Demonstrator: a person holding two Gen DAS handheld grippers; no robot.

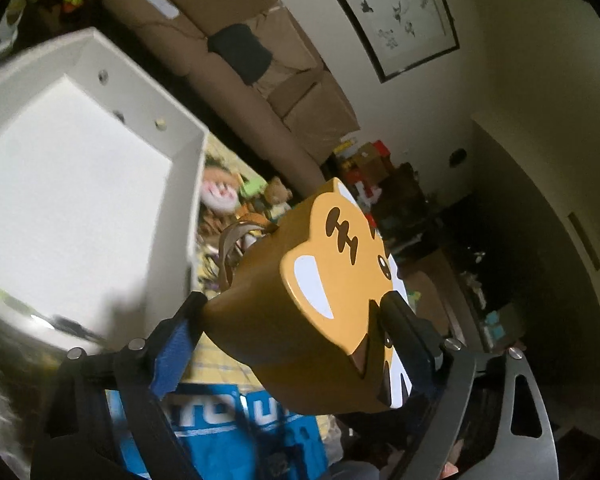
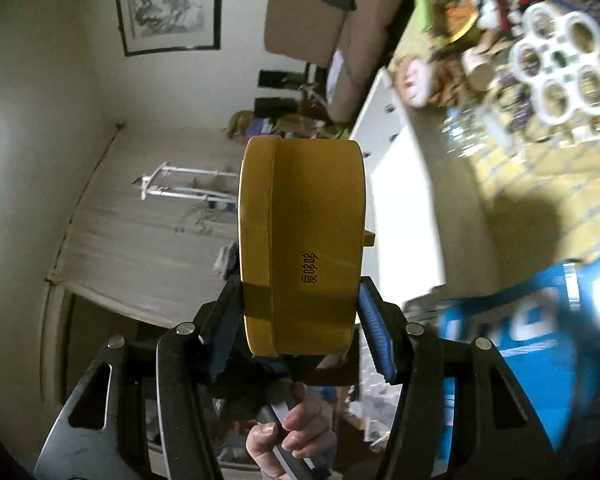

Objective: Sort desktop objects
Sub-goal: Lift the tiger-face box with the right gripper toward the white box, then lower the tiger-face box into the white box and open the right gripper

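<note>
A yellow tiger box is seen just below the middle of the left wrist view, towards 5 o'clock, raised off the table. It is set between the two fingers of the left gripper. The blue-padded finger at 7 o'clock is laid against the box's plain curved side. The black finger at 4 o'clock is laid across the painted tiger face, at the notch near its lower edge. Both fingers appear to be in contact with the box, so it is taken as clamped, with the jaws stood wide apart across it. The painted face is turned towards 2 o'clock.

In the right wrist view the same box is seen edge-on at the centre, its flat faces turned to 3 and 9 o'clock and a printed code shown on its rim. It is gripped by the right gripper. The black finger at 8 o'clock is pressed to one face and the blue ribbed pad at 4 o'clock to the other. Only the box's near end is held; the rest is projected beyond the fingertips towards 12 o'clock. A hand closed around a grey handle is seen at 6 o'clock, under the box.

A white tray is seen at 9 to 10 o'clock in the left view, apart from the box. A blue packet lies at 6 o'clock beneath it.
</note>
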